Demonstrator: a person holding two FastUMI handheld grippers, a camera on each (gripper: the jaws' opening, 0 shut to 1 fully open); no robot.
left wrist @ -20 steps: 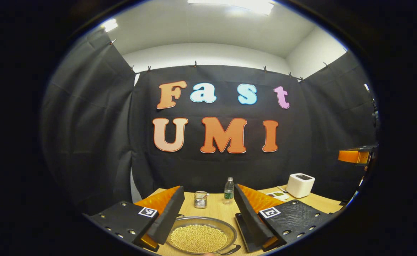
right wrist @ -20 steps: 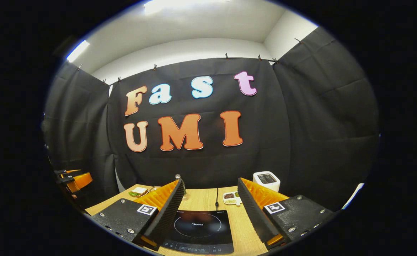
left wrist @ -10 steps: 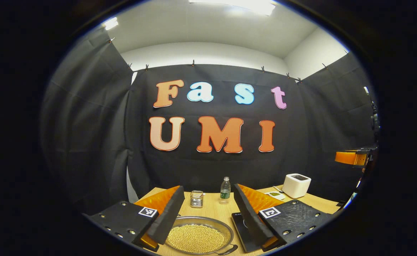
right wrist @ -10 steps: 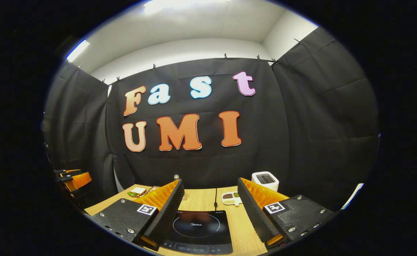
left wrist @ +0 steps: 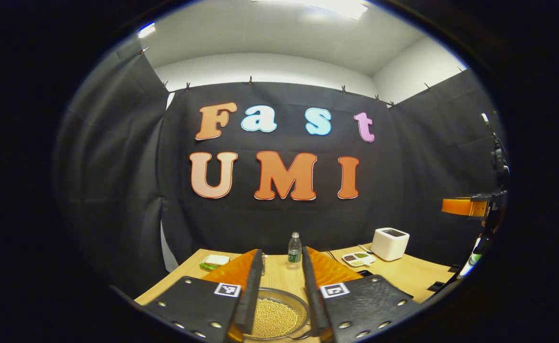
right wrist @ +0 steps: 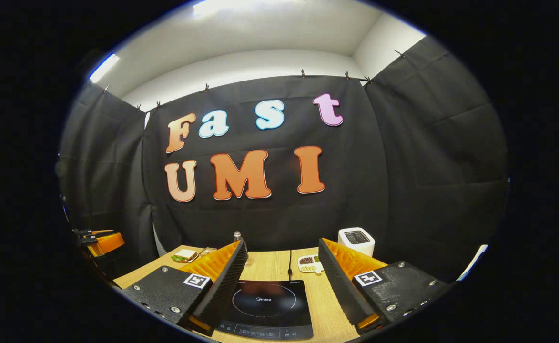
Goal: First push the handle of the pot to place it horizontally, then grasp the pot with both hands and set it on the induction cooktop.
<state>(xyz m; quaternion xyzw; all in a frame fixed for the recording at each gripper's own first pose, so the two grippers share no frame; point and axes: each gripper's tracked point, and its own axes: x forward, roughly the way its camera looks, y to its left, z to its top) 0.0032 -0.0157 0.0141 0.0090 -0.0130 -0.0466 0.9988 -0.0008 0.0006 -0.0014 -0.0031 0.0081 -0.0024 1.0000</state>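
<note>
Pot (left wrist: 274, 317) of yellow beans sits at bottom centre of the left gripper view, where the left gripper (left wrist: 279, 305) has narrowed from wide to a slim gap — likely readying the handle push. Right gripper (right wrist: 281, 286) stays spread over the induction cooktop (right wrist: 265, 307).

The left gripper (left wrist: 281, 290) has narrowed its jaws over the pot (left wrist: 274, 318) and swung left, bringing a sandwich (left wrist: 214, 261) into sight.

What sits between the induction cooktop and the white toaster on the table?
In the right gripper view, a small white divided dish of snacks lies on the wooden table between the induction cooktop and the white toaster. The cooktop's black cord runs just beside it.
</note>
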